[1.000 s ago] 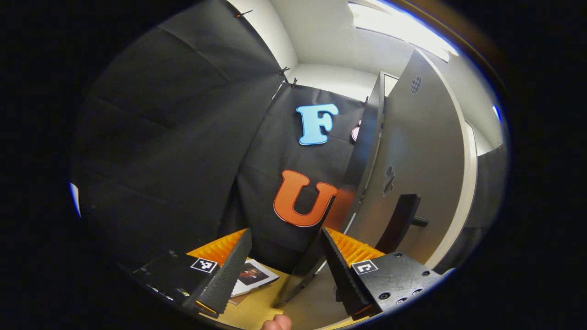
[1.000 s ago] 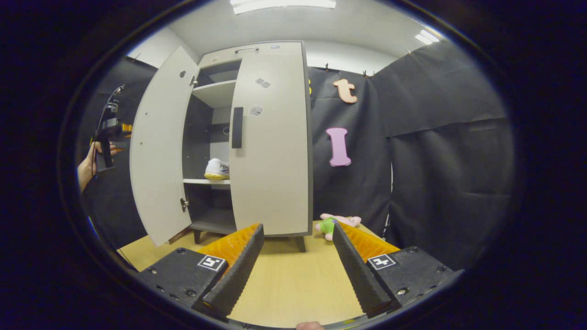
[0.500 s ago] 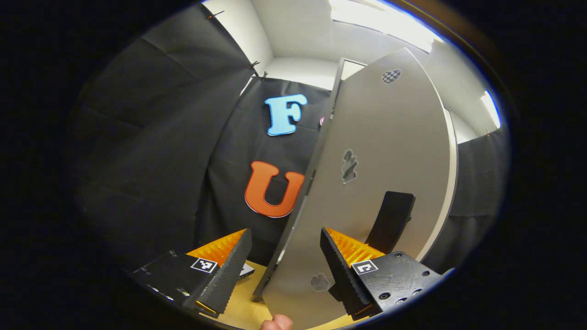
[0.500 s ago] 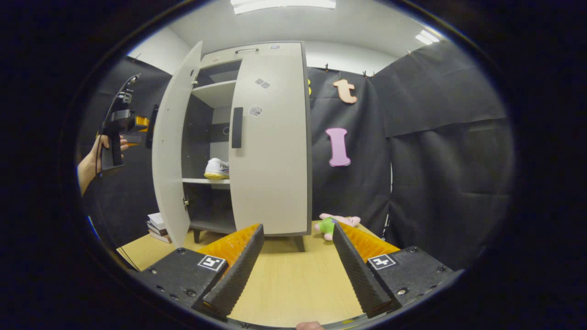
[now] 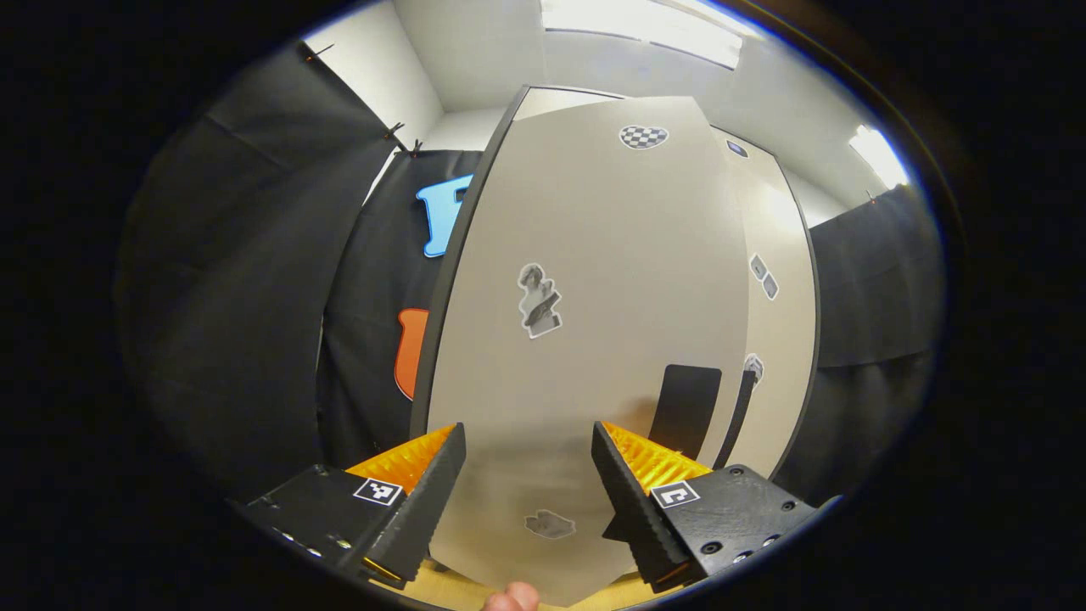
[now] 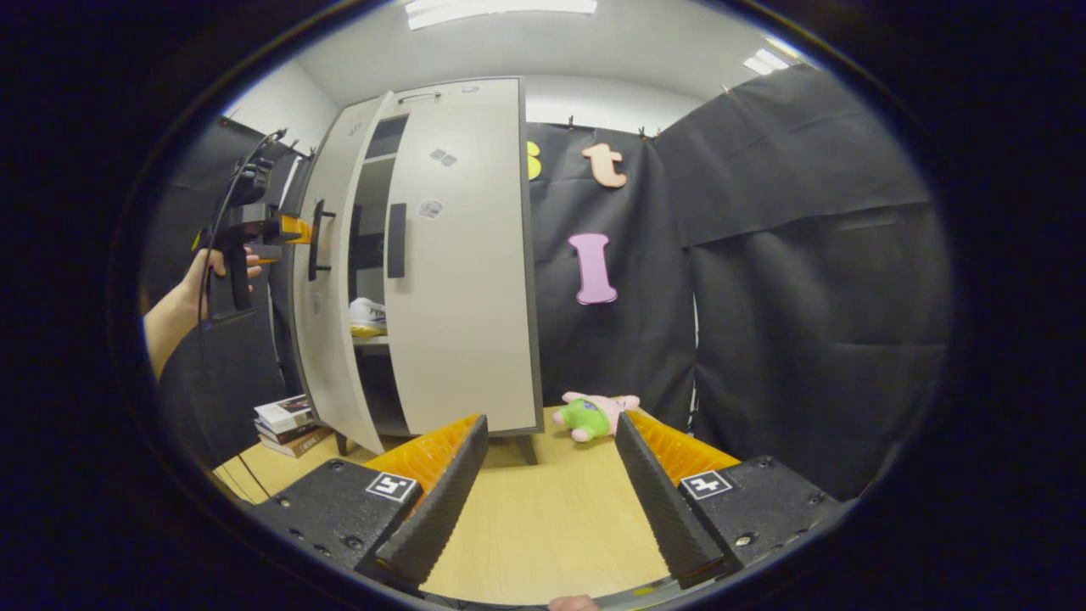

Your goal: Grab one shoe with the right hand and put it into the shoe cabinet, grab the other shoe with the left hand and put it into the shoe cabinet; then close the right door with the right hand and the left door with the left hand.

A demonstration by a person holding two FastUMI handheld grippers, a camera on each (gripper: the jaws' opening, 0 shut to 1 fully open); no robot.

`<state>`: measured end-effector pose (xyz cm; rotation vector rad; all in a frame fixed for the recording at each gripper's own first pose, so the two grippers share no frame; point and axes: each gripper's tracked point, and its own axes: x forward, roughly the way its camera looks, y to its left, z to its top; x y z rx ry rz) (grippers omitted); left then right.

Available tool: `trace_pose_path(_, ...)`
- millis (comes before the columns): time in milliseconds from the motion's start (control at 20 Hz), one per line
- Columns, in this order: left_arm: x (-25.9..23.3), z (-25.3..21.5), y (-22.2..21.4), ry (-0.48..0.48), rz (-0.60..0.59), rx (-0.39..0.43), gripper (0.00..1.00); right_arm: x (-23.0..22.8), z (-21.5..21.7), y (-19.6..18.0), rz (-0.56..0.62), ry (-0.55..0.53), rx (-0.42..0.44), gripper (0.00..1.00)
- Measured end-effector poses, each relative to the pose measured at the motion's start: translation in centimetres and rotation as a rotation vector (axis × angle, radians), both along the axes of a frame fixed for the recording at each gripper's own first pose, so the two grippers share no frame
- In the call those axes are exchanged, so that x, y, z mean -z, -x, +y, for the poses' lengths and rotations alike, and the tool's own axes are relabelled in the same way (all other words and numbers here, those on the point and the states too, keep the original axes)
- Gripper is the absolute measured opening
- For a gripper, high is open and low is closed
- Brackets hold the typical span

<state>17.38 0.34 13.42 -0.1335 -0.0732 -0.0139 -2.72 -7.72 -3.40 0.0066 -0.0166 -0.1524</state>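
Left gripper (image 6: 293, 229) raised at left door (image 5: 585, 339), fingers apart

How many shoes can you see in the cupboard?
1. A white shoe sits on the middle shelf, seen through the gap between the left door and the right door. Another may be hidden behind the doors.

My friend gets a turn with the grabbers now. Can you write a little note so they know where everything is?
Left gripper: open, holding nothing, close against the front of the left door.
Right gripper: open, holding nothing, hanging over the table, back from the shoe cabinet.
Things: a white shoe sits on a shelf inside; I cannot see a second shoe through the gap.
Done: right door is shut.
Left: the left door is ajar, so push it fully shut with the left gripper.
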Motion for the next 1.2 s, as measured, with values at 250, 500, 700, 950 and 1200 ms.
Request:
trace_pose_path(250, -1.6, 1.0, 1.0, -0.033, -0.052, -0.036, 0.91, 0.2, -1.0, 0.1, 0.005, -0.010, 0.009, 0.98)
trace_pose_path(500, -1.8, 1.1, 3.1, -0.048, -0.059, -0.022, 0.91, 0.1, -0.4, 0.0, 0.006, -0.001, -0.015, 0.98)
trace_pose_path(700, -0.7, 0.9, 5.4, -0.058, -0.046, -0.011, 0.92, 0.0, 0.3, 0.1, 0.006, 0.007, -0.038, 0.98)
trace_pose_path(950, 0.9, -0.4, 8.5, -0.062, -0.037, 0.028, 0.92, -0.1, 1.5, 0.0, 0.009, 0.017, -0.065, 0.98)
trace_pose_path(1200, 3.5, -1.7, 11.9, -0.080, -0.006, 0.052, 0.92, -0.7, 2.4, 0.1, 0.002, 0.011, -0.086, 0.98)
